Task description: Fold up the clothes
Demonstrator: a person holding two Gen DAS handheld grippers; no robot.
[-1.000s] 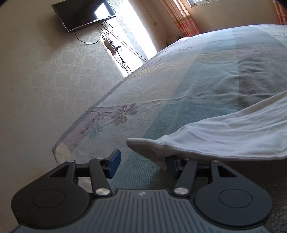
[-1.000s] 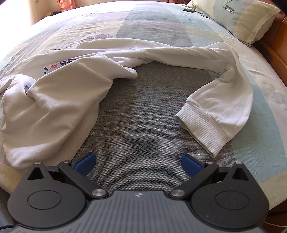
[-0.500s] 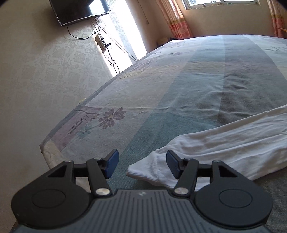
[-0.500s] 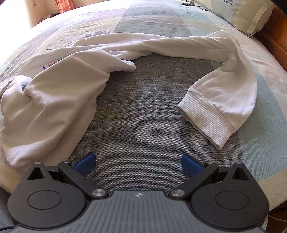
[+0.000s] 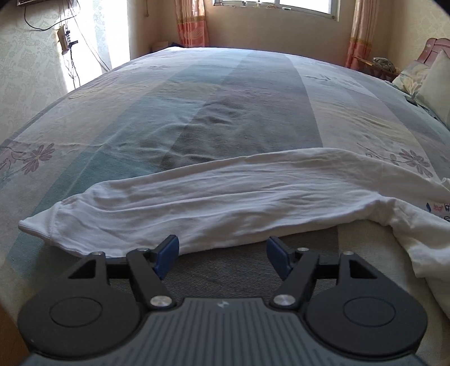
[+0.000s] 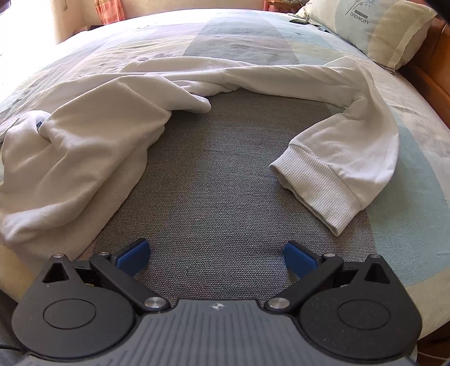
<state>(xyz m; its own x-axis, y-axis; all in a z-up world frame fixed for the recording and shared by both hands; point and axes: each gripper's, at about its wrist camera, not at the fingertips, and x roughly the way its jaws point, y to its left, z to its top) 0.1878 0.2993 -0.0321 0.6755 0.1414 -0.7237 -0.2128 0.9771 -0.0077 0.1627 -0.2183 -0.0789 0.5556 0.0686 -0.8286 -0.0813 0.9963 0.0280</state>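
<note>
A big bed [image 5: 230, 93] with a striped sheet fills the room. A white sweater [image 6: 92, 140] lies spread out on it, just ahead of both tools. A gray mat [image 6: 219, 180] sits under the tools, and the sweater lies partly on it. One long sleeve [image 5: 213, 202] stretches across right in front of the left tool [image 5: 222, 252], which is wide apart and holds nothing. The other sleeve's cuff [image 6: 315, 188] lies ahead and right of the right tool [image 6: 216, 254], also wide apart and holding nothing. A pillow [image 6: 374, 25] rests far ahead on the right.
</note>
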